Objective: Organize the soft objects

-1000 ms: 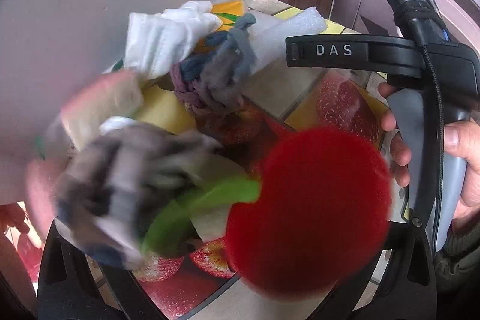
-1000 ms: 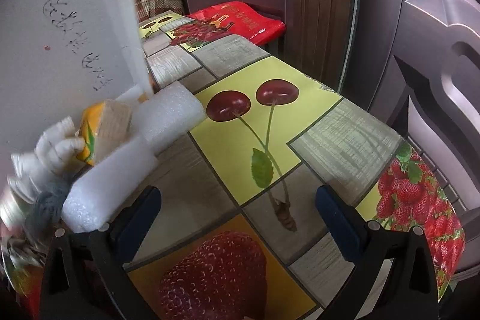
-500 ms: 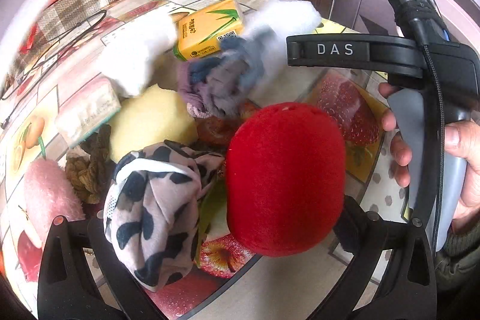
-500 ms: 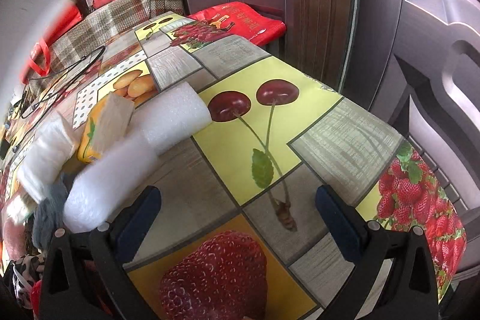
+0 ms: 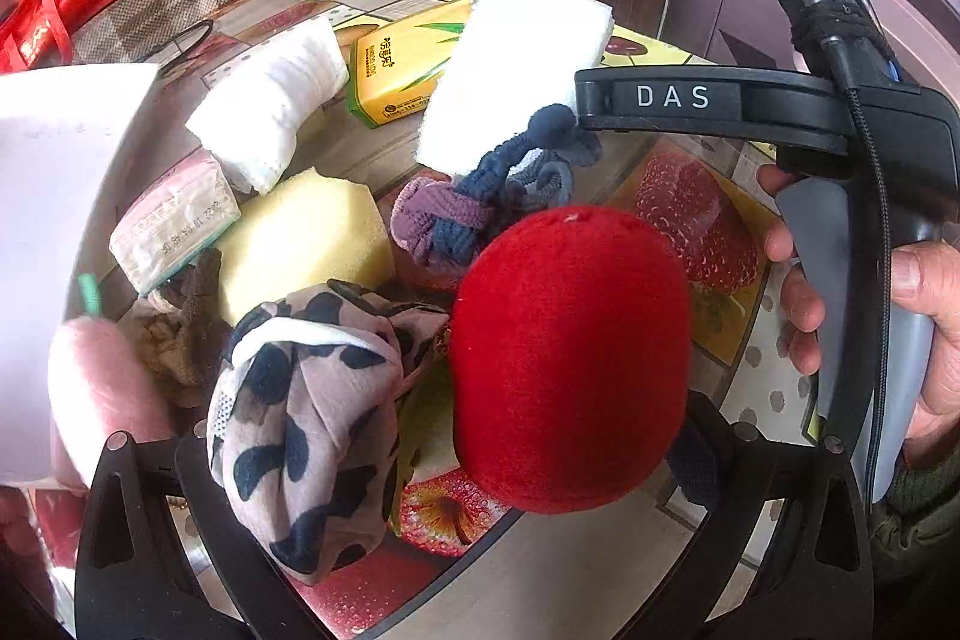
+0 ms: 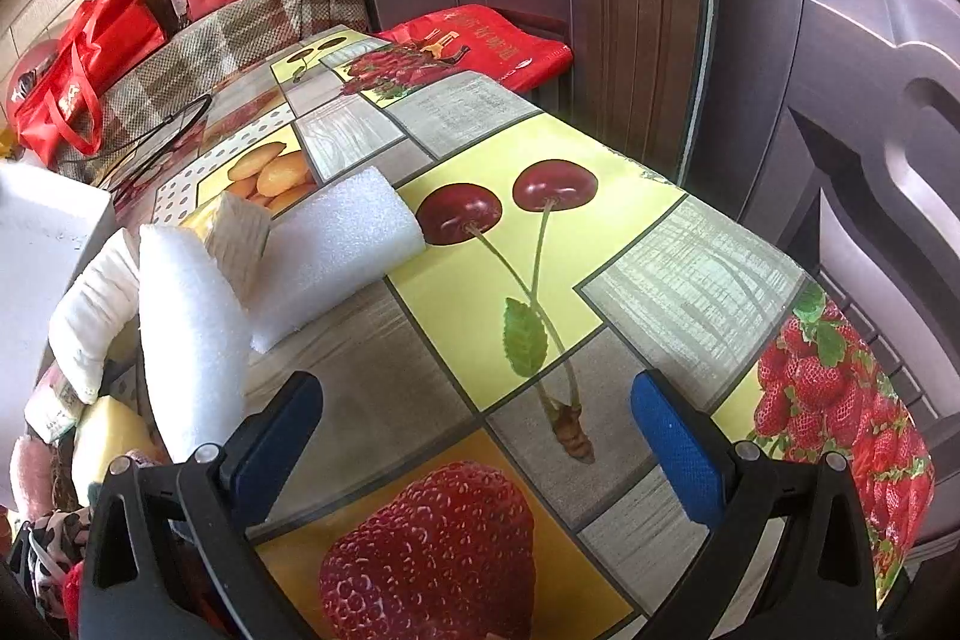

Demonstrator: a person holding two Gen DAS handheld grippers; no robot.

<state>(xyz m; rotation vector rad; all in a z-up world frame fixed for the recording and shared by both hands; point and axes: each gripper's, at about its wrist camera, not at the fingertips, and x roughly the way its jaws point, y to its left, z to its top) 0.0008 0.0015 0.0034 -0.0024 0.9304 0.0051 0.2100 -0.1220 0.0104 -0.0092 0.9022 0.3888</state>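
In the left wrist view my left gripper [image 5: 420, 466] stands wide open over a pile of soft things. A red plush ball [image 5: 567, 358] and a spotted scarf [image 5: 312, 424] lie between its fingers, neither one squeezed. Behind them are a yellow sponge [image 5: 300, 238], a knotted rope toy [image 5: 480, 208], white foam blocks [image 5: 516, 64], a folded white cloth [image 5: 276, 106] and a pink plush [image 5: 96, 388]. My right gripper [image 6: 474, 436] is open and empty over the bare tablecloth [image 6: 540, 280], right of the foam blocks [image 6: 330, 256]. It also shows in the left wrist view [image 5: 708, 100].
A white box [image 5: 54, 220] stands at the left of the pile. A yellow tissue pack [image 5: 402, 64] and a wrapped packet [image 5: 174, 220] lie among the soft things. Red bags [image 6: 90, 58] and a checked cushion sit beyond the table's far end. A dark door is to the right.
The white box that swept across both views has moved off to the left, uncovering the pile. The ball and scarf have settled between my left gripper's fingers. The right gripper has held still.
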